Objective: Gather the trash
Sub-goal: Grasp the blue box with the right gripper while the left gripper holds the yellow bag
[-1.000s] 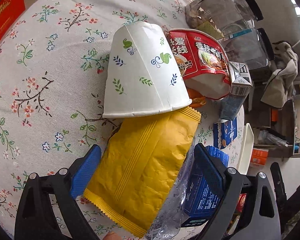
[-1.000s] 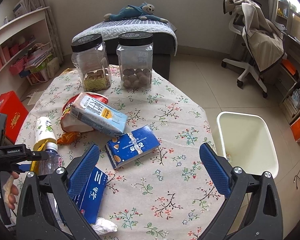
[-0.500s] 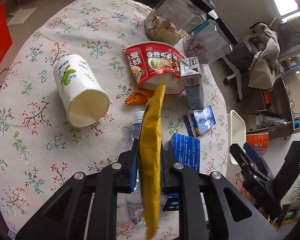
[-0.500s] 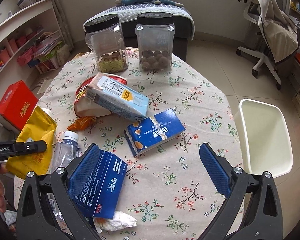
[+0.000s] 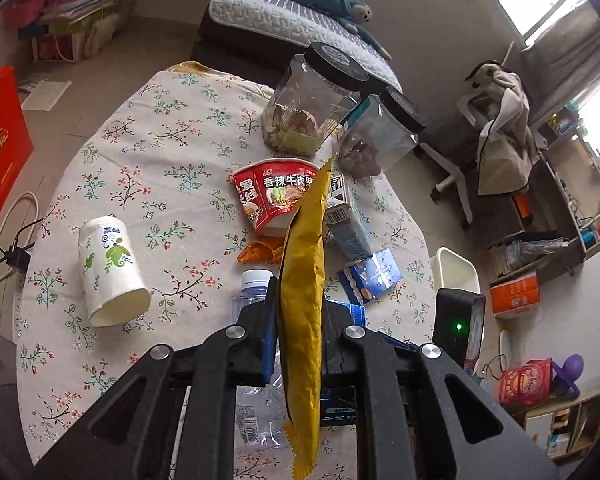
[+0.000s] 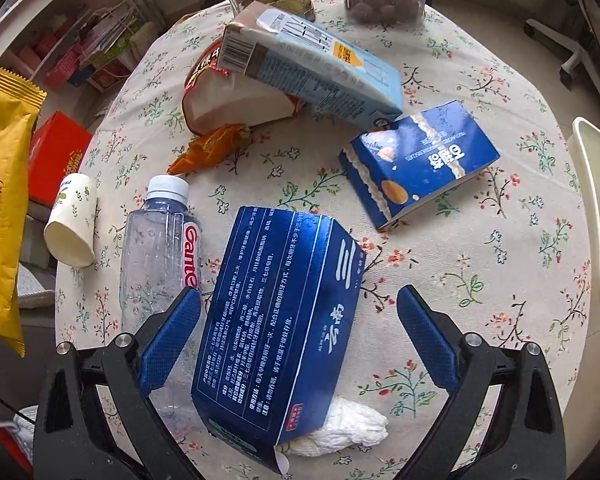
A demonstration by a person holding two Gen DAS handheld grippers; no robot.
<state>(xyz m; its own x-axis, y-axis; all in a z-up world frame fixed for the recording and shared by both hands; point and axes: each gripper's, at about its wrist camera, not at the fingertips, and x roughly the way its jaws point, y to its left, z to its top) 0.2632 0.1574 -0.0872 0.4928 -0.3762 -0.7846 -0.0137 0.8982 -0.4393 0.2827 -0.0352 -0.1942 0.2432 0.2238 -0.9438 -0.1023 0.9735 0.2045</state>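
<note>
Floral table [image 6: 480,264]: two jars [image 5: 316,100], three boxes [image 6: 276,320].

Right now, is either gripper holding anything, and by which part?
The left gripper pinches the yellow snack wrapper across its lower middle, edge-on. The right gripper is open around the dark blue box, not holding it.

The left gripper [image 5: 299,338], open around the yellow snack bag [image 5: 302,312] a second ago, has clamped it and lifted it clear of the table. The paper cup [image 5: 109,270] has tipped onto its side. The right gripper [image 6: 298,342] has dropped to straddle the dark blue box [image 6: 278,316]
</note>
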